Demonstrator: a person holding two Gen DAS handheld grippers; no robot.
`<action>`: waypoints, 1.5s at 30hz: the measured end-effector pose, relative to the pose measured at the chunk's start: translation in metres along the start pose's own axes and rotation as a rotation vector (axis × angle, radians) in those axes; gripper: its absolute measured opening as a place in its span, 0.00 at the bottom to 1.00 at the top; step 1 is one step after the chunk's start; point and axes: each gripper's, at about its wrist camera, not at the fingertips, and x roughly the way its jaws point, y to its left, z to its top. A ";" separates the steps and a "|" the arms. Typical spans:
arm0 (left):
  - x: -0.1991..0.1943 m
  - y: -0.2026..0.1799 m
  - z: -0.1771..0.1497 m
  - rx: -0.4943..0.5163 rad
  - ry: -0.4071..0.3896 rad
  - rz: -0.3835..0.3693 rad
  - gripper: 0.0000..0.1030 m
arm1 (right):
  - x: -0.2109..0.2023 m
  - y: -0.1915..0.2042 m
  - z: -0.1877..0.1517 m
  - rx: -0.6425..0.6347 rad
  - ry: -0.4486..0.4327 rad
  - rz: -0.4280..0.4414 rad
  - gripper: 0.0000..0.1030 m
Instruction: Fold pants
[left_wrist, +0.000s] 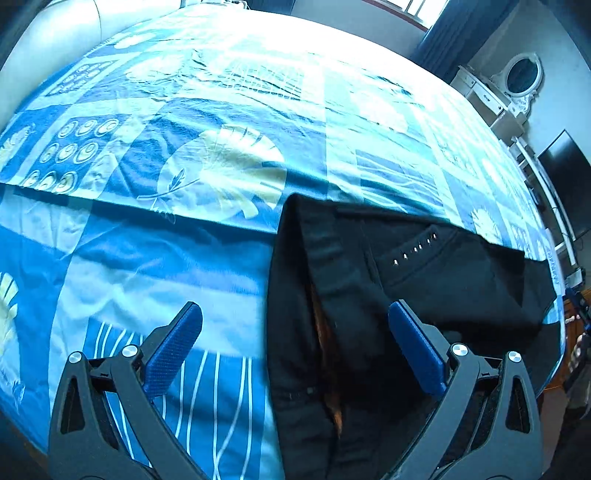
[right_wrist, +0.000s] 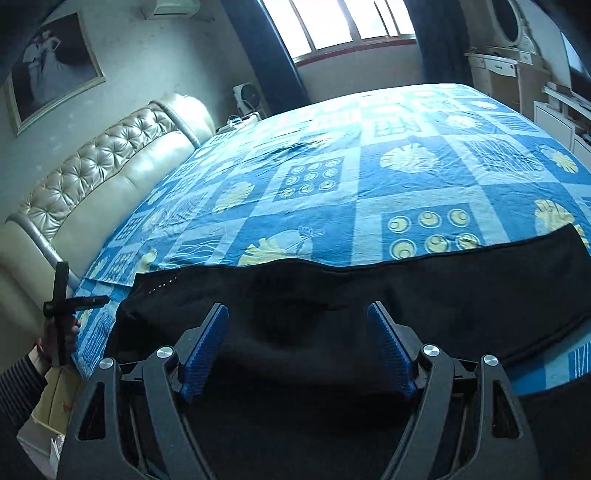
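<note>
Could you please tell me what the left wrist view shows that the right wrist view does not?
Only the left wrist view shows the open left gripper over the pants' waist end and a dark screen at the right. Only the right wrist view shows the open right gripper, the tufted headboard, a framed picture and the person's left hand. Both show the black pants with a row of studs, the blue bedspread and a round mirror.
</note>
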 end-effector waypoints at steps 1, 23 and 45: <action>0.008 0.003 0.008 -0.006 0.003 -0.032 0.98 | 0.009 0.006 0.004 -0.018 0.013 0.004 0.74; 0.077 -0.005 0.047 0.065 0.114 -0.168 0.23 | 0.172 0.034 0.058 -0.338 0.397 0.102 0.75; -0.058 -0.027 -0.001 0.055 -0.139 -0.334 0.06 | 0.031 0.111 -0.010 -0.661 0.066 -0.175 0.12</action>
